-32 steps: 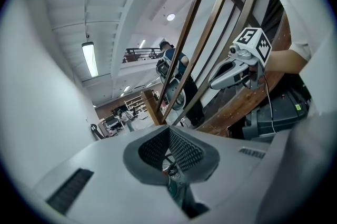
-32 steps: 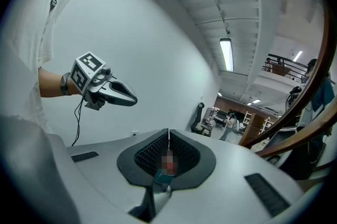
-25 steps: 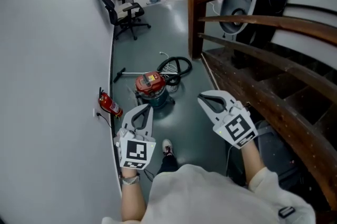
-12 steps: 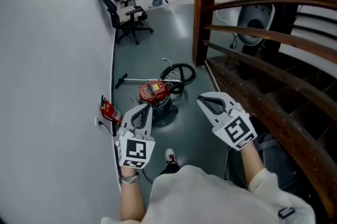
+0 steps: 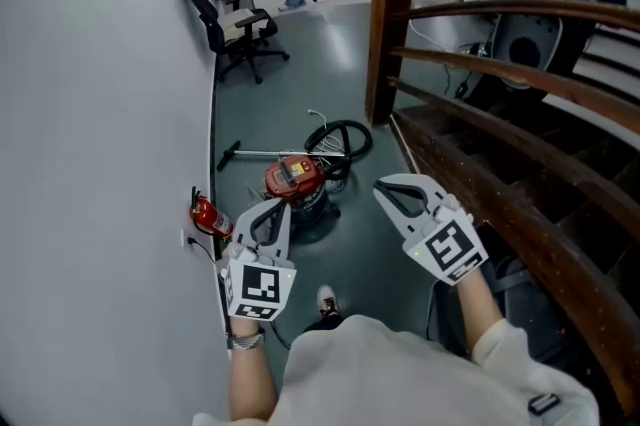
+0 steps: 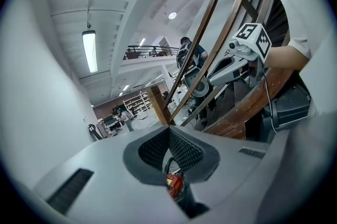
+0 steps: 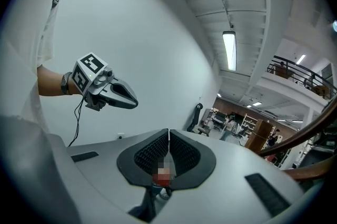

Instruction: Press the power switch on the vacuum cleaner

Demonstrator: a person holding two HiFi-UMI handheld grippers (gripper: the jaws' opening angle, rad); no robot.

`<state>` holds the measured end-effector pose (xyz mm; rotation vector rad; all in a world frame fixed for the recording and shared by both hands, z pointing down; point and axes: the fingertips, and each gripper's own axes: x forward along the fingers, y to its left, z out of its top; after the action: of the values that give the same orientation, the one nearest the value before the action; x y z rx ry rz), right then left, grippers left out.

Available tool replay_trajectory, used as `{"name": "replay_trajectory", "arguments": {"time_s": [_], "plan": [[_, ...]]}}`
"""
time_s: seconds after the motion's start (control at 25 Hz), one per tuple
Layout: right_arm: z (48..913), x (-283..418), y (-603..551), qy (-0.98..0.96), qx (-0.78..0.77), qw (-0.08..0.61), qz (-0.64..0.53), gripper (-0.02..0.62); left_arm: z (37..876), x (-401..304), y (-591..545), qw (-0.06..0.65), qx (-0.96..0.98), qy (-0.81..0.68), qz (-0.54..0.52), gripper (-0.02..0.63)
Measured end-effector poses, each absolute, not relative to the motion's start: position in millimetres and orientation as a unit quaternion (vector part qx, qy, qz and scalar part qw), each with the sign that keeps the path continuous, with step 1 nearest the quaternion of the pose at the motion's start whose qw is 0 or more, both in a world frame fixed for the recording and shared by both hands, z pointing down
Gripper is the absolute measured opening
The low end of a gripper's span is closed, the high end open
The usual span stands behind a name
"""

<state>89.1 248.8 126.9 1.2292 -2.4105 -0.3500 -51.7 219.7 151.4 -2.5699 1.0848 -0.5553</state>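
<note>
- Standing on the dark green floor (image 5: 330, 54), the vacuum cleaner (image 5: 294, 178) is a round canister with a red top, ahead of both grippers and near the white wall (image 5: 100, 114).
- Its power switch is too small to make out in any view.
- A black hose (image 5: 341, 138) lies coiled just behind the canister, and a thin wand (image 5: 262, 153) stretches across the floor toward the wall.
- The left gripper (image 5: 281, 203) is held in the air short of the canister, its jaws pressed together with nothing between them; in the left gripper view the red top shows through the gap below the pads.
- The right gripper (image 5: 382, 189) hangs level with the left one, off to the canister's right, its jaws also closed on nothing.
- Neither gripper touches the vacuum cleaner.
- A red fire extinguisher (image 5: 207, 213) stands against the wall, just beside the left gripper in the head view.
- A wooden railing (image 5: 480, 74) curves along the right side.
- A black office chair (image 5: 236, 22) stands farther back by the wall.
</note>
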Motion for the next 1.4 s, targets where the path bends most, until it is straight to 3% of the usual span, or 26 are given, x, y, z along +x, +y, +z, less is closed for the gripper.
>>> {"name": "replay_trajectory", "arguments": {"time_s": [1.4], "plan": [[142, 36, 74, -0.849, 0.461, 0.234, -0.112, 0.031, 177, -104, 42, 0.136, -0.911, 0.339, -0.190, -0.002]]}}
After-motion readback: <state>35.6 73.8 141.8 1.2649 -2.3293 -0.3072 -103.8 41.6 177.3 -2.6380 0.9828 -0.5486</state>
